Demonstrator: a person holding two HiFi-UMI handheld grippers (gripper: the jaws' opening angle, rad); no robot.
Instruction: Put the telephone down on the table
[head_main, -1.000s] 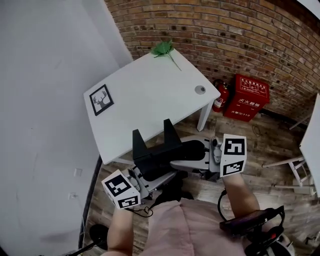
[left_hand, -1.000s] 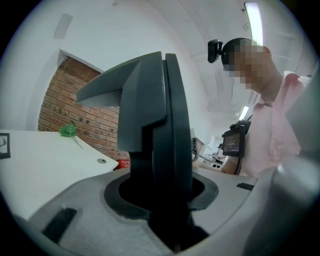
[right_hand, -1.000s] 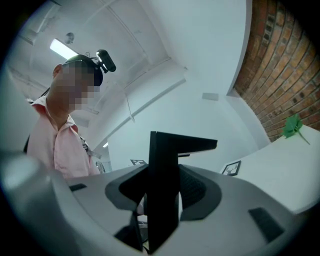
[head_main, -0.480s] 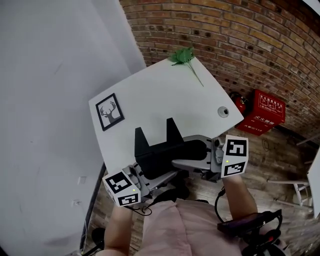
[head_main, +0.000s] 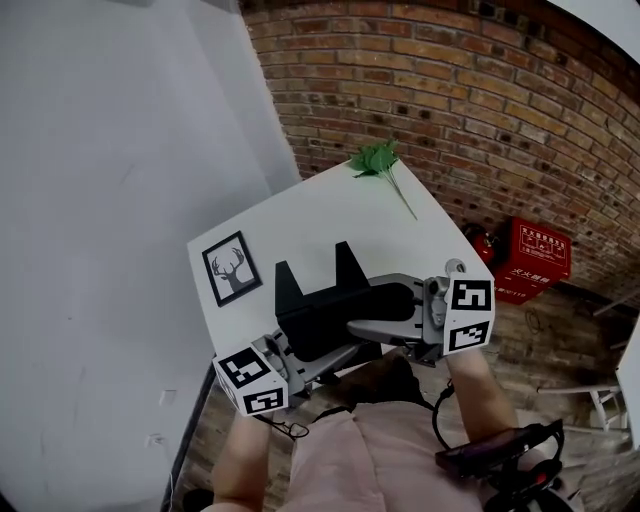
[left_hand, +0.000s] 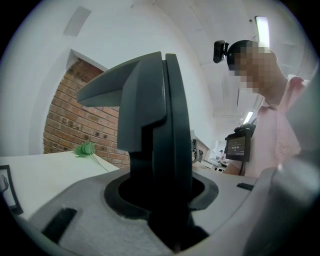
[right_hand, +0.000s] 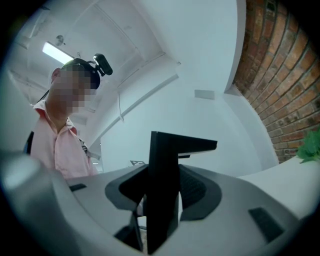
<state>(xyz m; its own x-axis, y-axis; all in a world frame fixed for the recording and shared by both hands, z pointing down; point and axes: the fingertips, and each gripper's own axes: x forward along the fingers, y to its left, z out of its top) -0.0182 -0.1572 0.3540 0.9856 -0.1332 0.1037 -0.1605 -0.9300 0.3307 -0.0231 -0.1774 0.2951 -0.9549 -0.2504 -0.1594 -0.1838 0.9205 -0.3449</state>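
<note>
A black telephone (head_main: 322, 308) with two upright prongs hangs between both grippers, over the near edge of the white table (head_main: 320, 215). My left gripper (head_main: 300, 352) is shut on its near left side and my right gripper (head_main: 385, 322) on its right side. In the left gripper view the telephone (left_hand: 155, 125) rises as a dark upright slab between the grey jaws. The right gripper view has the telephone (right_hand: 165, 175) standing in the same way. Whether its underside touches the table is hidden.
A framed deer picture (head_main: 232, 268) lies at the table's left edge, and a green leafy sprig (head_main: 377, 160) at its far corner. A small round grey thing (head_main: 455, 266) sits at the right corner. Beyond stand a brick wall (head_main: 480, 110) and a red box (head_main: 535, 258).
Both grippers have carried the telephone toward the table. The table now fills more of the head view and lies under the telephone. The grip on the telephone looks unchanged.
</note>
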